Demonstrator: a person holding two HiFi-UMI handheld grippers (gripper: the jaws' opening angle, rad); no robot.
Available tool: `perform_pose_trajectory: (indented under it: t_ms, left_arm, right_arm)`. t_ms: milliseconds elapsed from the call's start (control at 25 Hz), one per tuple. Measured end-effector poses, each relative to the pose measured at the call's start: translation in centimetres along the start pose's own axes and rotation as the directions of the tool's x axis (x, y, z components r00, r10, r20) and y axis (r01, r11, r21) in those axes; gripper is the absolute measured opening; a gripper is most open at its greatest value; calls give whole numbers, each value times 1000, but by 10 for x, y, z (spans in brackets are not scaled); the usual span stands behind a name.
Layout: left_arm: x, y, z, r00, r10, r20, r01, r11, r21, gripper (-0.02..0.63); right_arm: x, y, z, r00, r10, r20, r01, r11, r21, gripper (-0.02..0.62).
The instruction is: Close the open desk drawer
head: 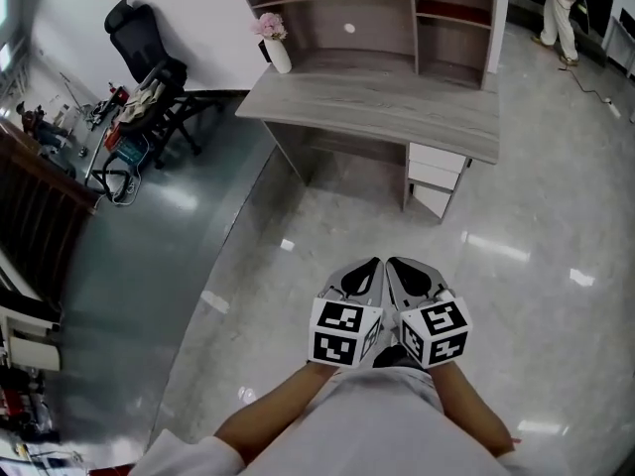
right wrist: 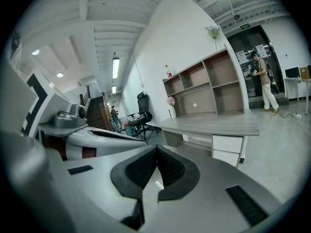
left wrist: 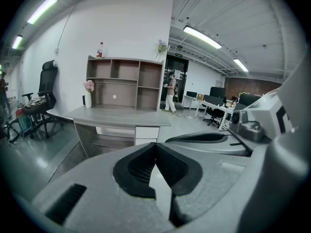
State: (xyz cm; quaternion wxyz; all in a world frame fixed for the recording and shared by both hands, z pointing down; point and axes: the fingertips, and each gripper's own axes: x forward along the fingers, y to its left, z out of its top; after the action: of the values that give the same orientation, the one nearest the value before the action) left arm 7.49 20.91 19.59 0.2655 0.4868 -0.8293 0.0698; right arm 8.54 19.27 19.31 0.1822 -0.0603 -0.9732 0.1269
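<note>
A grey wooden desk (head: 377, 102) stands ahead across the glossy floor. A stack of white drawers (head: 437, 178) hangs under its right end, and the lowest drawer (head: 431, 200) juts out a little from the others. The same drawers (left wrist: 146, 136) show below the desktop in the left gripper view, and the drawers (right wrist: 227, 149) also appear in the right gripper view. My left gripper (head: 372, 263) (left wrist: 156, 145) and right gripper (head: 395, 263) (right wrist: 156, 148) are held side by side, well short of the desk. Both are shut, with nothing between the pads.
A shelf unit (head: 382, 8) and a white vase of pink flowers (head: 274, 43) stand on the desk. To the left are a black office chair (head: 149, 72) and a cluttered table (head: 60, 127). A person (head: 558, 13) stands far back on the right.
</note>
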Motion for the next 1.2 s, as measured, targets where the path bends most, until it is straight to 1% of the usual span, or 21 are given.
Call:
perform_pose_trajectory:
  t_ms: [160,320,560,760,880,1000,1080,1200]
  left_arm:
    - [31,-3,19,1000,2,-3,-2,999,32,2]
    - [56,-10,31,1000,-16,-19,17,999,42,2]
    - [89,-21,42,997,-71,-43,74,994,79,2]
    - [113,-25,52,988,-140,-61,145,984,102,2]
    - [132,-16,56,980,-185,-67,192,974,117,2]
    - [154,4,62,970,-228,-78,237,964,123,2]
    - [168,18,69,958,-273,-90,283,950,130,2]
    - [187,39,83,932,-344,-111,357,923,143,2]
  right_arm:
    - [8,-32,13,1000,-2,27,2,1000,17,-5]
    - [8,-59,20,999,-27,35,25,999,46,-5]
    - [6,-99,22,994,-97,49,92,991,96,-5]
    - [10,-126,24,984,-170,45,162,977,135,-5]
    - [25,-139,26,976,-215,46,206,967,147,-5]
    - [49,-150,31,963,-265,42,256,954,156,-5]
    - [65,-157,38,949,-312,37,302,939,164,-5]
    - [90,-163,51,924,-381,28,370,912,175,-5]
